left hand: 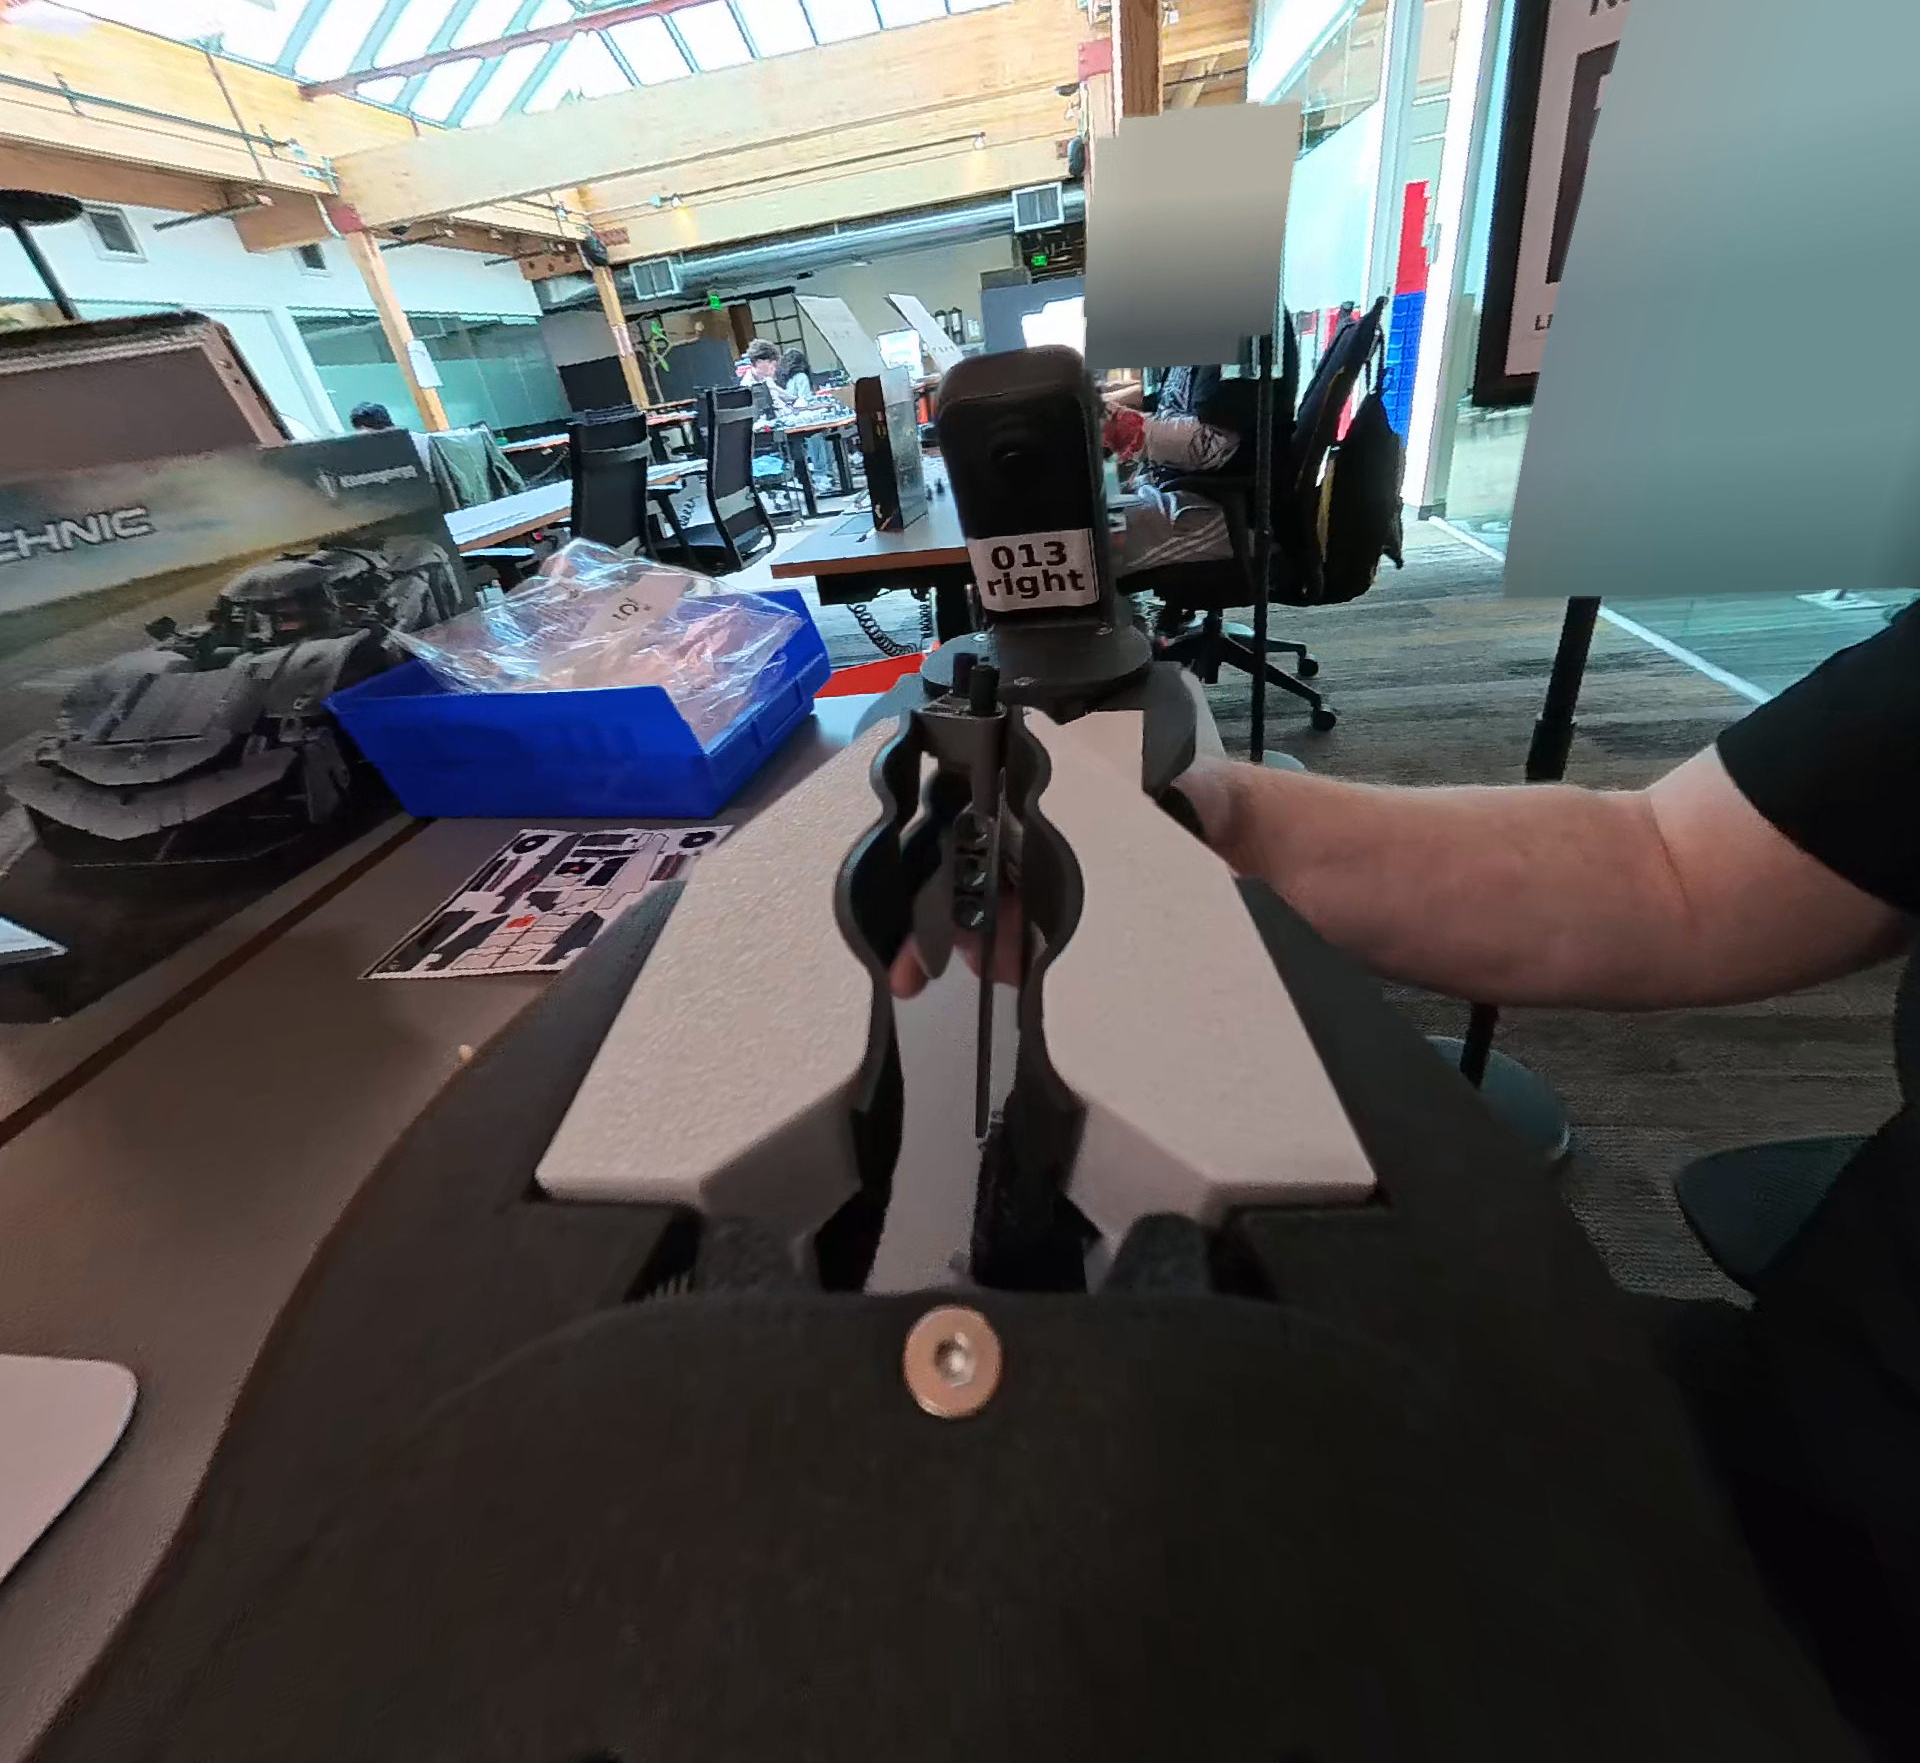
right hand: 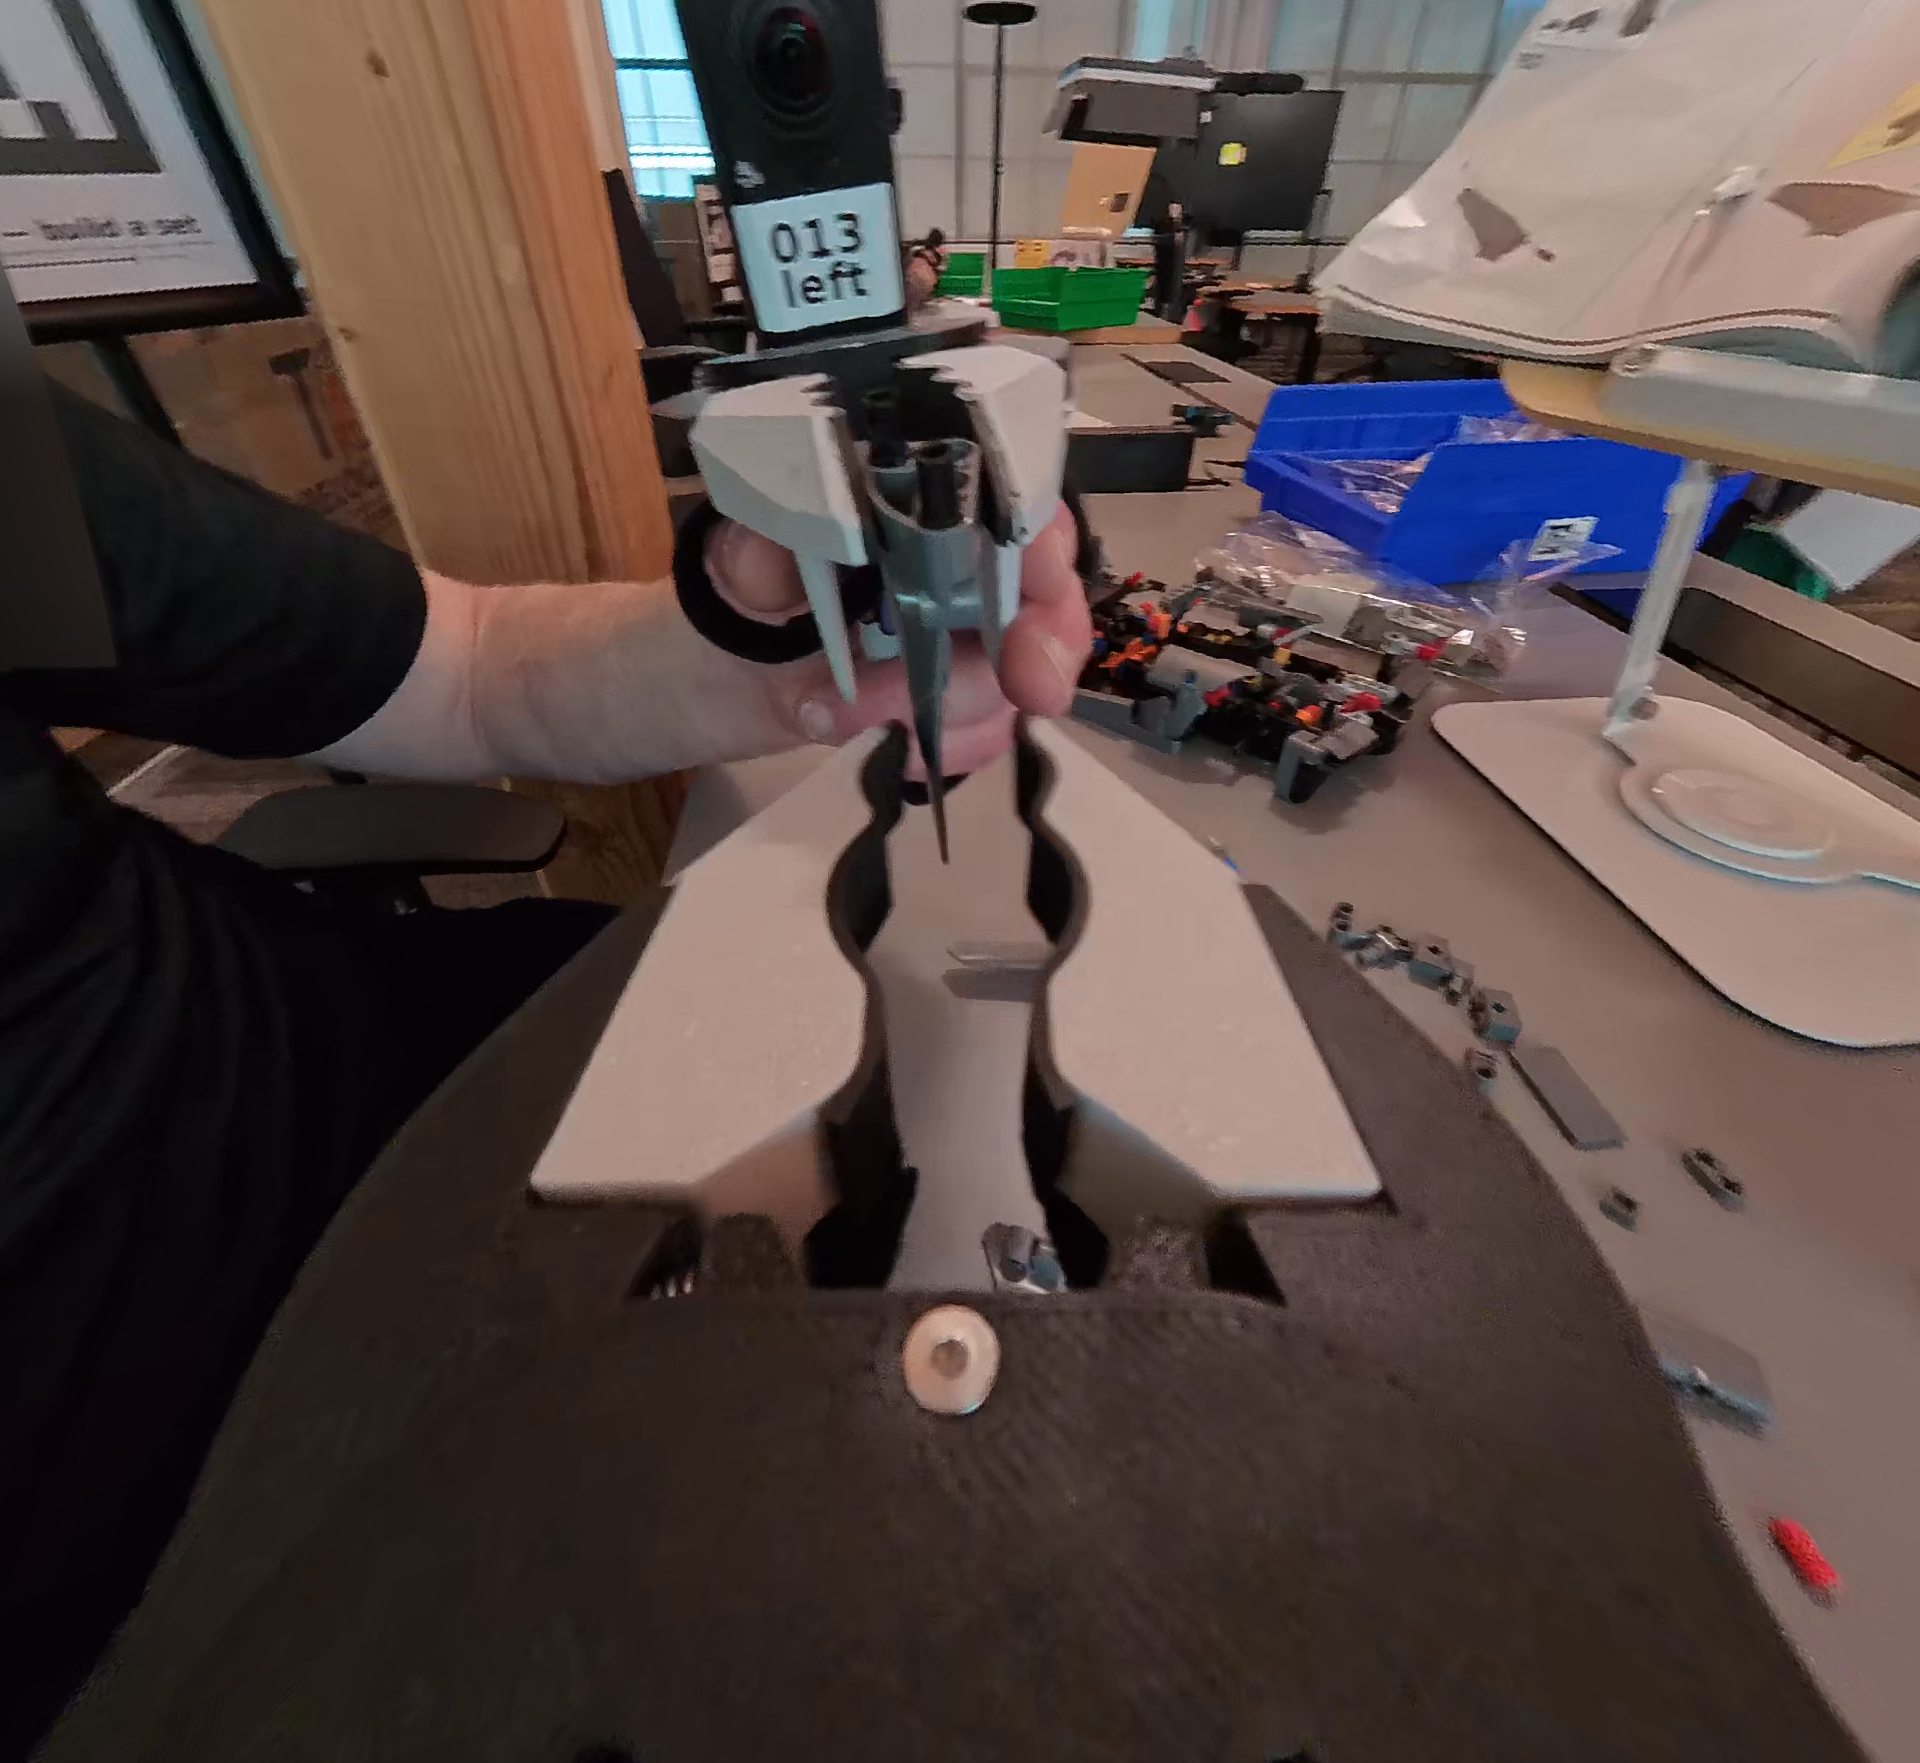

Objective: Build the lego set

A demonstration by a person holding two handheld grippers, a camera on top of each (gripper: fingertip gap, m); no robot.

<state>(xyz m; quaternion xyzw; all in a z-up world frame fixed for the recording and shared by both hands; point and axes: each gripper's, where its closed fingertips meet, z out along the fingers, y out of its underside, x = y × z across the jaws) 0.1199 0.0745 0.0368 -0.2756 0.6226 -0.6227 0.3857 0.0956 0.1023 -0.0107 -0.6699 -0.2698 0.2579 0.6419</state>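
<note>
Grey Technic beam w/ black pins [right hand: 925, 529] pinched at 12 o'clock in closed L gripper [right hand: 920, 705]; R gripper [right hand: 956, 778] jaws apart, empty. Half-built chassis [right hand: 1236, 674] at 2 o'clock on desk [right hand: 1455, 1298].

Behind the printed sticker sheet [left hand: 551, 901] on the grey table [left hand: 208, 1142]: blue plastic bin [left hand: 582, 747], clear crinkled bag [left hand: 613, 622] inside. Left of the sheet: dark cardboard set box [left hand: 197, 674].

Grey lego piece [right hand: 928, 560] in left tool [right hand: 914, 508]
</note>
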